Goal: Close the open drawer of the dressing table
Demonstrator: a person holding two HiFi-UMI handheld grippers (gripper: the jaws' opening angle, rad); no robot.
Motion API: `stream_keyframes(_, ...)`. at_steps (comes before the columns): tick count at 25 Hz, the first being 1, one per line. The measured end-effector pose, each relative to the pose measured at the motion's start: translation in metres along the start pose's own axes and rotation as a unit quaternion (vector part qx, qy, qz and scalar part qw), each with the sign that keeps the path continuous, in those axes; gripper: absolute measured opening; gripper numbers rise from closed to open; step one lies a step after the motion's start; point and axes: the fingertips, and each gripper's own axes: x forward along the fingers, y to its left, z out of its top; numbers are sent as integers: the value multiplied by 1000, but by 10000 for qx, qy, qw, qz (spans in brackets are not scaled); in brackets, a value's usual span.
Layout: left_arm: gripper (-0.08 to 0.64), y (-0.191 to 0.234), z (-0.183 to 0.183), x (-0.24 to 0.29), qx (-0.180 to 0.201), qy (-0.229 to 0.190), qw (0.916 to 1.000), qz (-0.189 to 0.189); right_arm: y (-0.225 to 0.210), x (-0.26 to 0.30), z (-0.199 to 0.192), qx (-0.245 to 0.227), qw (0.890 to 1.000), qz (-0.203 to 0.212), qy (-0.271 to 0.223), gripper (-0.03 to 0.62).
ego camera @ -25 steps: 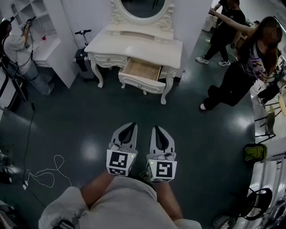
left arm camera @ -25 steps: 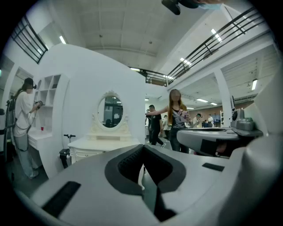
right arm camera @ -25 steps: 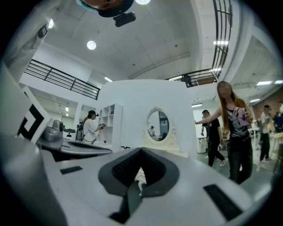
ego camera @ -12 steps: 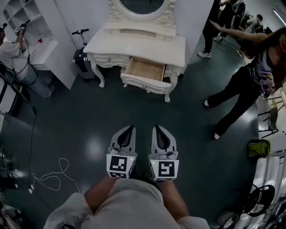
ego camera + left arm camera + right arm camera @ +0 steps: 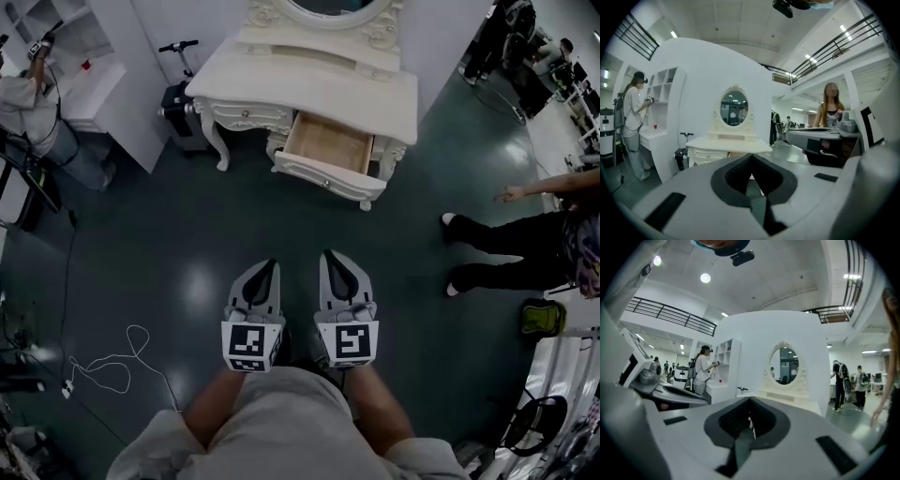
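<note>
A white carved dressing table (image 5: pixel 309 80) with an oval mirror (image 5: pixel 733 108) stands against a white wall ahead. Its right-hand drawer (image 5: pixel 330 153) is pulled out, showing a bare wooden inside. My left gripper (image 5: pixel 269 267) and right gripper (image 5: pixel 333 258) are held side by side in front of my body, well short of the table, both shut with nothing between the jaws. In the left gripper view the table (image 5: pixel 726 145) sits beyond the closed left gripper (image 5: pixel 751 157). The right gripper view shows the mirror (image 5: pixel 784 365) past the closed right gripper (image 5: pixel 750 401).
A white shelf unit (image 5: pixel 89 84) and a scooter (image 5: pixel 178 94) stand left of the table. A person (image 5: pixel 28 94) works at the shelves. Another person's legs (image 5: pixel 516 248) are on the right. A white cable (image 5: pixel 103 361) lies on the dark floor at the left.
The table and its drawer have come nearer and shifted right in the head view. Both grippers stayed shut, side by side. The person on the right has moved further right.
</note>
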Motion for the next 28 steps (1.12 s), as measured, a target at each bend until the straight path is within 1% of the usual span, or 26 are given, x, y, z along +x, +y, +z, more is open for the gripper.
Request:
stream_keyframes(2,8,18,1,14,-91,23,10000,-20,6,22,-1,-99,9999,101,93,15)
stream_keyframes(5,8,40,6,38,-103,22,9999,-118,11,56,-3,-280,9991,210,219,15)
stream_keyframes(10,8,67,14,70,-126,92,9990,-413,15,97,5,-324,9989,113,330,15)
stream_keyframes(13,8,72,19,84,-71,136,9975,-693,15,111,10,-422,9983,36,403,15)
stream_keyframes(15,8,75,18,91,-38,187,9967,-790,15,117,8,-449,9980,-20,450,15)
stream_keyframes(21,8,74,10,110,-122,416,9946,-942,1,123,-6,-476,9960,-117,743,15)
stream_keyframes(28,8,71,12,148,-7,509,9932,-1048,-30,142,-22,-298,9953,-274,874,15)
